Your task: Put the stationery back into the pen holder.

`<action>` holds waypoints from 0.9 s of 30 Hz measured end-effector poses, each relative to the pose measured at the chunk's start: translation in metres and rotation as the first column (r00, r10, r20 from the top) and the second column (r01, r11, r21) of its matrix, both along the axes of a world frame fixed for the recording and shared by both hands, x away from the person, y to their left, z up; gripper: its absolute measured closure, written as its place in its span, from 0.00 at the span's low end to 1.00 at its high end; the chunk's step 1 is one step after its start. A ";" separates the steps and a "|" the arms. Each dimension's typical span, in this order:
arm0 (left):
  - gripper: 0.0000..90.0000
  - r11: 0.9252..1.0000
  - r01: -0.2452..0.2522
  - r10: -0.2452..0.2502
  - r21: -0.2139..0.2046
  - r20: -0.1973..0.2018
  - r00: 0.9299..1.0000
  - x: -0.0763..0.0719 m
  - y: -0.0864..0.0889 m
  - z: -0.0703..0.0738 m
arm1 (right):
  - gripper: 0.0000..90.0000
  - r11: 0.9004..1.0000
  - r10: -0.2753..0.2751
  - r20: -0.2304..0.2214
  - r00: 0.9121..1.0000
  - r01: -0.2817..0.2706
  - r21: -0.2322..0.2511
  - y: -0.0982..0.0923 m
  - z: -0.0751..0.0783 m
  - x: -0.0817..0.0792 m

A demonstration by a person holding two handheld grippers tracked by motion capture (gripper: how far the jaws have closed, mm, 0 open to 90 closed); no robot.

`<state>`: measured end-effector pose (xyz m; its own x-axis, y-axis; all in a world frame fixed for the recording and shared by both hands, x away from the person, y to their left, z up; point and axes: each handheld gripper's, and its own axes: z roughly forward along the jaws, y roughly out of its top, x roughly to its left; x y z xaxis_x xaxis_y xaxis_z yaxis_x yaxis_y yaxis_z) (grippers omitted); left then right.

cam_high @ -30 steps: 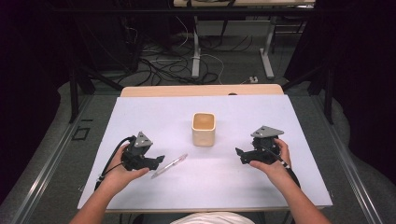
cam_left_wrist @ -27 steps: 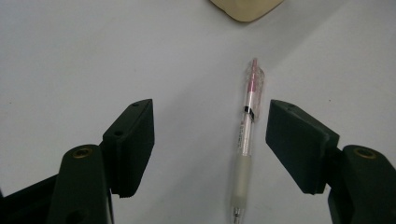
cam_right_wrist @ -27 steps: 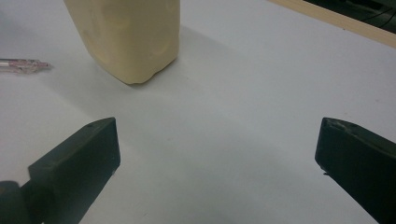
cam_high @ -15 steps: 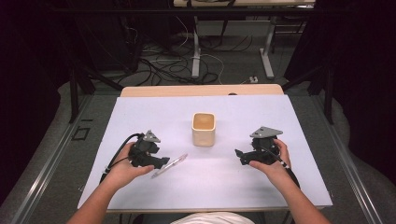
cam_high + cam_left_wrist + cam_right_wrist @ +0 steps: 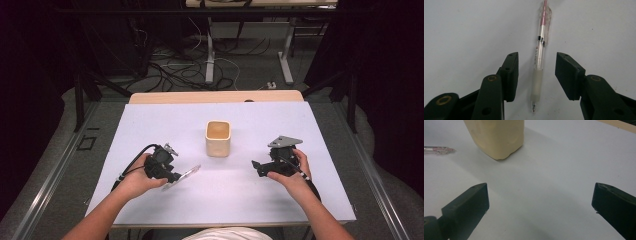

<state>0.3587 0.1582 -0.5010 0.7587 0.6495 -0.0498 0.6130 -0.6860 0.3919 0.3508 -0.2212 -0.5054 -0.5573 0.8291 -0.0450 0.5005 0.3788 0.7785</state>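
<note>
I am about to pick up the pen [image 5: 540, 60], which lies flat on the white tabletop [image 5: 150, 130] in its front left part, nearer the front edge than the back and well left of the cream cup [image 5: 218, 138] standing upright near the middle. My left gripper [image 5: 536, 75] is lowered over the pen with one jaw on each side of the soft grip section near the tip; the jaws have just been closing, but a gap shows on both sides and the pads [image 5: 512, 72] are not touching the barrel yet, so nothing is pinched. From above, my left hand [image 5: 135, 181] comes in from the front edge with the forearm slanting toward the middle, the gripper [image 5: 172, 176] pointing along the tabletop toward the cup and tilted down at the pen [image 5: 182, 176]. As I judge it, the next move is to close onto the grip section squarely, keeping the pen centred so it does not roll or skid off a pad, then lift it clear of the surface. My right hand [image 5: 290, 172] rests to the right of the cup, its gripper [image 5: 539, 207] low over bare tabletop and facing the cup [image 5: 496, 137], jaws spread wide with nothing between them.
</note>
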 end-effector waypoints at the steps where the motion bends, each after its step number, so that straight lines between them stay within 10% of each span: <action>1: 0.61 1.000 0.004 -0.004 0.002 -0.011 1.000 0.000 -0.001 -0.001 | 0.01 1.000 -0.001 -0.003 1.000 0.001 0.000 0.000 0.000 0.000; 27: 0.79 0.995 0.000 0.011 0.096 -0.120 0.993 0.008 -0.007 -0.022 | 0.03 1.000 0.022 -0.028 0.999 -0.022 -0.007 0.001 -0.004 0.000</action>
